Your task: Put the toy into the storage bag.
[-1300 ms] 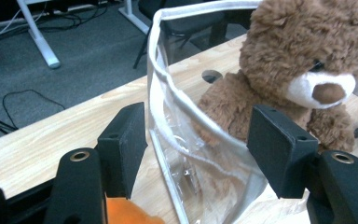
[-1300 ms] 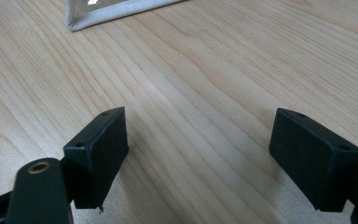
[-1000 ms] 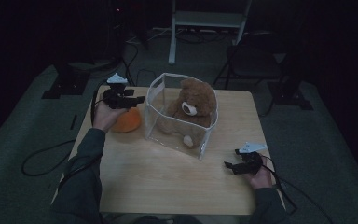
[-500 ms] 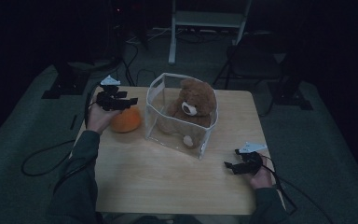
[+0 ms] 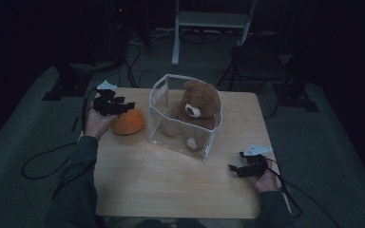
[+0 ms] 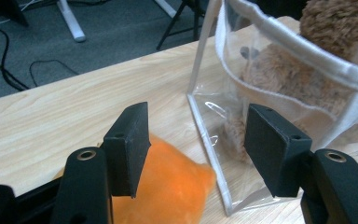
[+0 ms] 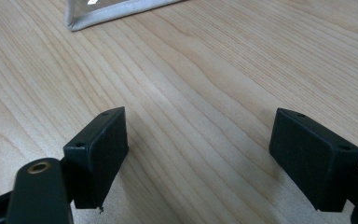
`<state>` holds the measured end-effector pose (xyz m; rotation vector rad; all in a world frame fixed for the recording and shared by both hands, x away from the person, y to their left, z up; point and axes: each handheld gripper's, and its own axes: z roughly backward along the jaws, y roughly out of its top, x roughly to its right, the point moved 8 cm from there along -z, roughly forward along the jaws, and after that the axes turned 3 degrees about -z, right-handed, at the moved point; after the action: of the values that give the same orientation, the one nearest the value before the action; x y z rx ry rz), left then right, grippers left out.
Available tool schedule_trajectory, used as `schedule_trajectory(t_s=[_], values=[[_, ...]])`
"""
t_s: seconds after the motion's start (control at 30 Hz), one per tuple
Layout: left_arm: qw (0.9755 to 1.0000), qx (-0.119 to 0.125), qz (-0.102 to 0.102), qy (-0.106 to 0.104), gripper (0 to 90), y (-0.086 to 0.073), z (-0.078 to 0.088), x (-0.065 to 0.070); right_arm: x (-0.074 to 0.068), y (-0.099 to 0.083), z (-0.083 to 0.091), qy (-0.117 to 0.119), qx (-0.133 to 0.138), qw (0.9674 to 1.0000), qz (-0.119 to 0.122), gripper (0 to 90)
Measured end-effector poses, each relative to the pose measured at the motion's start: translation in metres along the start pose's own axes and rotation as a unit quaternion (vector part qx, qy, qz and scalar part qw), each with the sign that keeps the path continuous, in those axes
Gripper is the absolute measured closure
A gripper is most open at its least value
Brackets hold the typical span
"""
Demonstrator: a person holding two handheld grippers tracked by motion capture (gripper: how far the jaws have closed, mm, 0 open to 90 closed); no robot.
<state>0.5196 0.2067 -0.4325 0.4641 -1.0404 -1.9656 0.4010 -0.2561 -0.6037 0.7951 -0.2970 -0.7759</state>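
Your left gripper (image 5: pixel 108 100) hovers with released jaws above the orange toy (image 5: pixel 128 122), just left of the clear bag (image 5: pixel 182 136). Your right gripper (image 5: pixel 247 166), jaws released too, rests right of the bag.

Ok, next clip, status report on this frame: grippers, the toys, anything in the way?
Left gripper open, over orange plush. Right gripper open, low on bare table. Teddy bear sits inside clear bag. Bag wall close beside plush.

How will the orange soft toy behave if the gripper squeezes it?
The orange toy looks plush, so it will probably squash and feel light. Its rounded shape may roll slightly if pushed. The fuzzy surface should not slip much between the open left gripper.
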Motion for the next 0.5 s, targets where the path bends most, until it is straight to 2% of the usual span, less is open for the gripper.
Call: schedule_trajectory(t_s=[0.3, 0.43, 0.5], values=[[0.9994, -0.008, 0.023, 0.023, 44.2, -0.015, 0.001, -0.017, 0.0, 0.0, 0.0, 0.0, 0.0, 1.0, 0.0, 18.6], [0.9988, -0.018, 0.03, 0.035, 48.5, -0.021, 0.0, -0.024, 0.0, 0.0, 0.0, 0.0, 0.0, 1.0, 0.0, 18.6], [0.9979, -0.027, 0.034, 0.049, 52.6, -0.025, -0.001, -0.028, 0.0, 0.0, 0.0, 0.0, 0.0, 1.0, 0.0, 18.6]])
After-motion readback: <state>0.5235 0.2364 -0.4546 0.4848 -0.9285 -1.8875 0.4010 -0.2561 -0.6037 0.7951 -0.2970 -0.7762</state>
